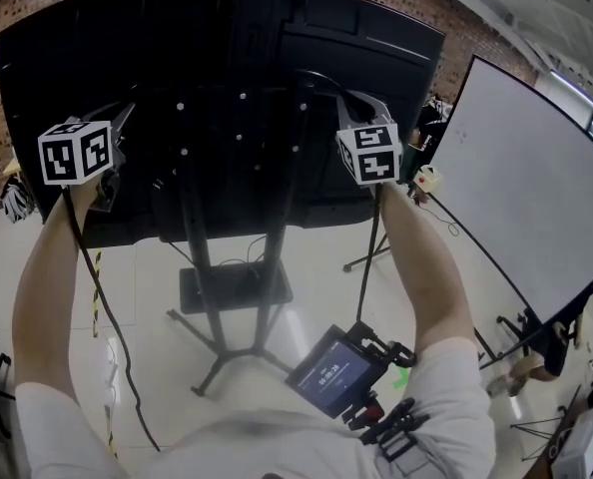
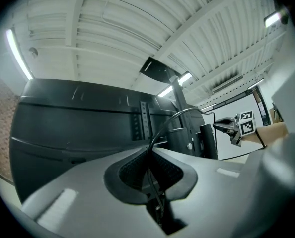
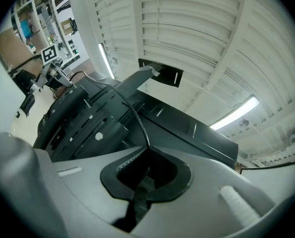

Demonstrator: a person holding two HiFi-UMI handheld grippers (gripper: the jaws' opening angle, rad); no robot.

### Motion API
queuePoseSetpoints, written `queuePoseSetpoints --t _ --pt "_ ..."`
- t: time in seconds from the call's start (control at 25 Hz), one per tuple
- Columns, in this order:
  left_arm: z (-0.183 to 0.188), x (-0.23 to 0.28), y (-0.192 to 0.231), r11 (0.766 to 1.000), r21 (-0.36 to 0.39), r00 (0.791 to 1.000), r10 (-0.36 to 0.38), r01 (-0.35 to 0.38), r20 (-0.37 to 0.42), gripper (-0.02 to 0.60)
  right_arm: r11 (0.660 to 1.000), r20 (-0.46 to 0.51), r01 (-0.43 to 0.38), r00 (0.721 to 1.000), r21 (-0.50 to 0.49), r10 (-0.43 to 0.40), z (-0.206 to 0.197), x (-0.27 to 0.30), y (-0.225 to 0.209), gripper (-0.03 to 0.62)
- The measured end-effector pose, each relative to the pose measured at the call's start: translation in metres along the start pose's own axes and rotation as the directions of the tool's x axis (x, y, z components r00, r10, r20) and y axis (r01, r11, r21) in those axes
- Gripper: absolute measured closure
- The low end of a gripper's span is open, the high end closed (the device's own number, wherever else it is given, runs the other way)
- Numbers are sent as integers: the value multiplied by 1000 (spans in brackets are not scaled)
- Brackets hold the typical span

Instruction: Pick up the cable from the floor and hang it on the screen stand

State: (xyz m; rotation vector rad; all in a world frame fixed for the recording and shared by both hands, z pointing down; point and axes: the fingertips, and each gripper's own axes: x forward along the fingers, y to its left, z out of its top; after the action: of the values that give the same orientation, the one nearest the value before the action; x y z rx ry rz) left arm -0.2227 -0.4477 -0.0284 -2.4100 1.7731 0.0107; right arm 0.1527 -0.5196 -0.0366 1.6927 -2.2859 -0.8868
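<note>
— Two claws are up, so how far along is it?
— The lifting looks done. The left claw (image 2: 148, 155) is pinched tight on the thin black cable (image 2: 164, 124). The right claw (image 3: 146, 150) is closed on it too, further along. The span between them arcs across the back of the large black screen (image 1: 227, 118).
— Is any of it on the floor?
— From the left claw a length hangs down beside the black metal screen stand (image 1: 205, 262) towards the pale glossy floor (image 1: 306, 337). I cannot tell whether its end lies there.
— What is left?
— The hanging itself, I judge. The cable rests on no part of the stand yet. It needs draping over the top or a bracket before either claw lets go.
</note>
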Motion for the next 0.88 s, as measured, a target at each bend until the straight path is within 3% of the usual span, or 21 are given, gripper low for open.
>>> queuePoseSetpoints --t 0.2,0.48,0.88 --pt "-13 15 5 999 -40 996 28 -31 -83 561 999 -81 5 997 -42 -8 -7 19 2 574" --pt "-31 25 16 992 -86 985 78 -91 -152 563 982 -186 -28 982 -189 -8 -12 35 18 574" --pt "-43 26 19 992 -54 976 101 -113 -191 563 905 -276 -59 959 -422 -67 -15 44 33 572"
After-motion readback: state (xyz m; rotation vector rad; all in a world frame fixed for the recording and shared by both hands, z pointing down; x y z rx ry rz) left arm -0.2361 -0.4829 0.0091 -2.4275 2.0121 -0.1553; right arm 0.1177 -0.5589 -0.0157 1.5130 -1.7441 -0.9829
